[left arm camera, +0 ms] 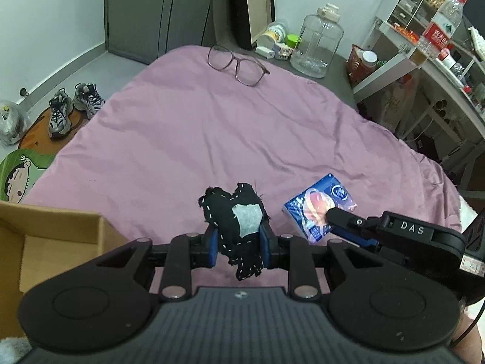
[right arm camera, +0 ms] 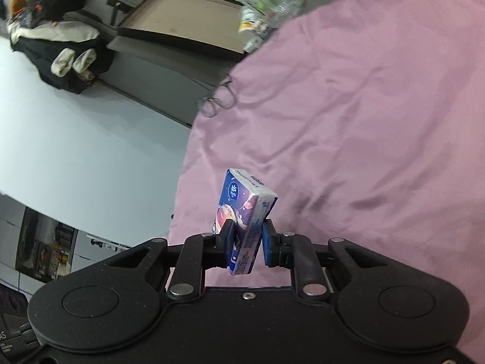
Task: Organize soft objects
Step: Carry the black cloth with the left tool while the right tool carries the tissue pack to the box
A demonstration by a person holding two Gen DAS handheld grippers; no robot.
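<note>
Far left in the left wrist view, a cardboard box (left arm camera: 60,236) is seen sitting open at the edge of the pink bedspread (left arm camera: 212,127), with a pair of grey sneakers (left arm camera: 72,106) parked on the floor behind it and a cartoon floor mat (left arm camera: 21,176) just in front of those.

Moving toward the middle, the left gripper (left arm camera: 239,244) is clamped on a black stitched fabric pouch (left arm camera: 239,224). The blue pads are pressed against both sides of it, so the jaws are kept narrow with the pouch squeezed between them, and it's held up off the bedspread. A white patch can be made out on its front, with white dashed stitching round the edges.

Further back, a pair of glasses (left arm camera: 239,65) is laid near the far edge of the bed, and a clear plastic jar (left arm camera: 318,45) is stood on the floor beyond that.

Over to the right, the right gripper (right arm camera: 247,242) is closed tight on a blue tissue pack (right arm camera: 245,212), gripped by its lower half so the pack sticks up tilted between the fingers. In the left wrist view the same tissue pack (left arm camera: 321,209) is seen lifted just beside the pouch, not touching it. A cluttered white shelf (left arm camera: 424,69) with a water bottle (left arm camera: 442,27) on it is parked at the far right.
</note>
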